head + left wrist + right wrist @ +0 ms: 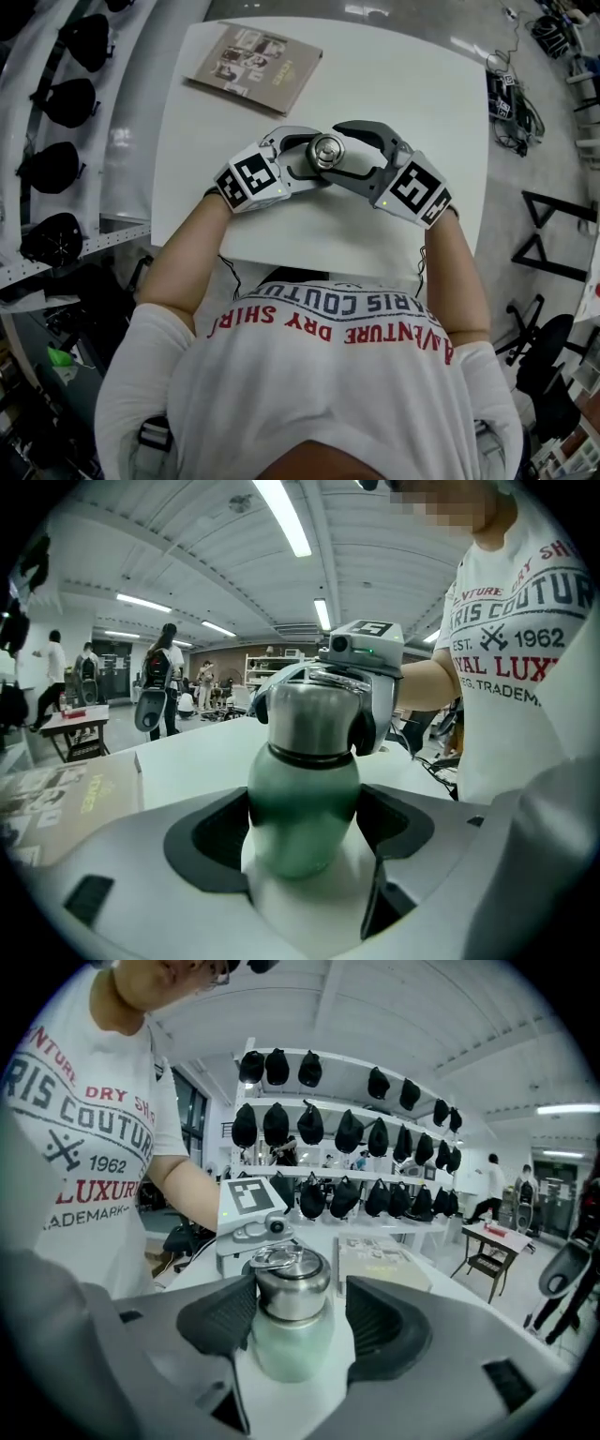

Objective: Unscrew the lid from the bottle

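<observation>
A bottle with a pale green body (302, 808) and a steel lid (327, 151) stands upright on the white table (422, 84), just in front of the person. My left gripper (319, 157) comes in from the left and is shut on the green body, its pads (220, 832) pressed against both sides. Coming from the right, my right gripper (298, 1312) stands open around the lid (292, 1288). Its left pad lies at the lid, while a gap shows at the right pad (384, 1321). The bottle's base is hidden.
A brown book (255, 56) lies at the table's far left corner. A white rack of dark helmets (56, 103) runs along the left. Cables and gear (511, 103) lie on the floor at the right, beside black stands (553, 234).
</observation>
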Action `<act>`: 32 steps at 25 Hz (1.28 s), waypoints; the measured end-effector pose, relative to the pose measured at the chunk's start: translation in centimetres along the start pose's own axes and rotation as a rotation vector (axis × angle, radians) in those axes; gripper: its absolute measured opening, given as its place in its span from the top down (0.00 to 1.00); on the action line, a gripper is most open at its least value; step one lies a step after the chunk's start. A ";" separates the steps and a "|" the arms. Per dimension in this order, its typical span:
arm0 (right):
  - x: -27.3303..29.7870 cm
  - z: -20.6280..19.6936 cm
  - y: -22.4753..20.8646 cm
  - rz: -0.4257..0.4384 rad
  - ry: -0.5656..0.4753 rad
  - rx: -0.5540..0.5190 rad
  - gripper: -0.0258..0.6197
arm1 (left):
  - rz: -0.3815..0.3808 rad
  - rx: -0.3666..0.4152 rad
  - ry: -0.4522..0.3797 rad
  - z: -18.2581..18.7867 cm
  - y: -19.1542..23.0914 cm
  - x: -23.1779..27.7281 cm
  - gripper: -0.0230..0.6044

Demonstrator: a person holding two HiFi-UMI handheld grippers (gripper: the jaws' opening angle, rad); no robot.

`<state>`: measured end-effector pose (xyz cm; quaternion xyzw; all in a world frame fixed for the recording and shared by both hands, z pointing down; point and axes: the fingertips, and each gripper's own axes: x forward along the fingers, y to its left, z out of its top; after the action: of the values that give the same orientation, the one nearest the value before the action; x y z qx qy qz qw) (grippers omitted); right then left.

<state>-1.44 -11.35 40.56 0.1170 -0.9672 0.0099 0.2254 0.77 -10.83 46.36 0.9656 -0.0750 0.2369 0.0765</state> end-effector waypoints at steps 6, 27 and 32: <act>-0.8 -0.5 -0.2 -0.212 -0.099 0.151 0.51 | 0.171 -0.092 -0.038 -0.1 0.3 -0.3 0.36; 0.5 1.2 -0.2 -0.328 -0.103 0.118 0.57 | 0.495 -0.292 -0.068 -0.3 1.1 -0.8 0.37; 0.5 1.2 0.0 -0.269 -0.115 0.106 0.58 | 0.405 -0.241 -0.056 -0.4 0.9 -0.8 0.37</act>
<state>-2.38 -11.55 39.65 0.2575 -0.9522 0.0238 0.1625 -0.29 -11.53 46.37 0.9209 -0.2972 0.2096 0.1400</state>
